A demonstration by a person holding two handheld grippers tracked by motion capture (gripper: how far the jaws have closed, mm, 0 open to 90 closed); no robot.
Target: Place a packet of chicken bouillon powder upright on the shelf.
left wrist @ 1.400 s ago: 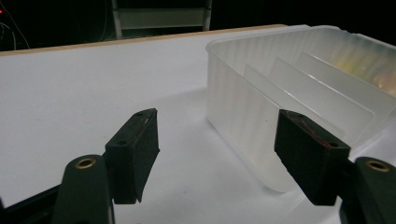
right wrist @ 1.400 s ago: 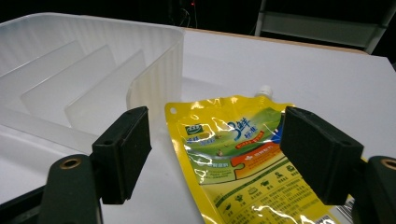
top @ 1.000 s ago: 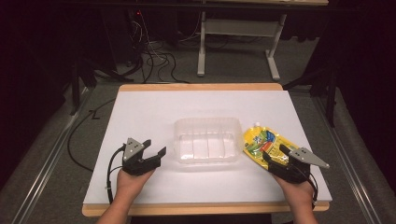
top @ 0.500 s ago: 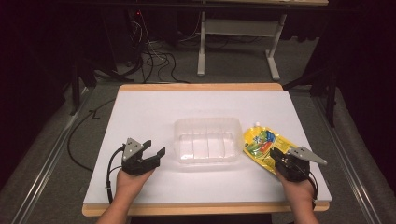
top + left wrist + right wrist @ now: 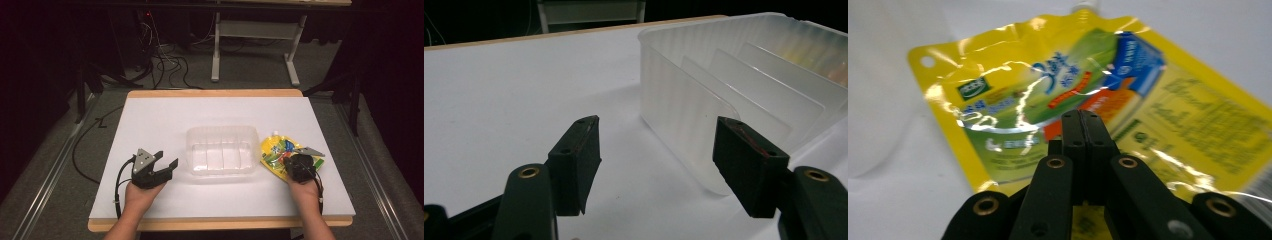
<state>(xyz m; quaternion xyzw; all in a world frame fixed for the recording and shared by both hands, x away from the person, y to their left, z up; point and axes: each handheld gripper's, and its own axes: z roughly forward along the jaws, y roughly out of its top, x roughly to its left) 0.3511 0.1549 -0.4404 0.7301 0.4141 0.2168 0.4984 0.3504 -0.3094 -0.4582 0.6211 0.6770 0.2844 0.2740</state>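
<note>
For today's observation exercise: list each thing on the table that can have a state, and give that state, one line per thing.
Clear plastic bin: upright, open-topped, empty.
Yellow pouch: lying flat on the table, right of the bin.
Left gripper: jaws open, nothing between them, beside the bin.
Right gripper: jaws shut together, over the pouch; whether they pinch it is unclear.

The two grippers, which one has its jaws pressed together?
The right gripper, over the yellow pouch: its jaws meet flat. The left gripper, beside the clear tub, stands wide open.

Black tongs [image 5: 169, 166], brass screws, grey plates, cables
</note>
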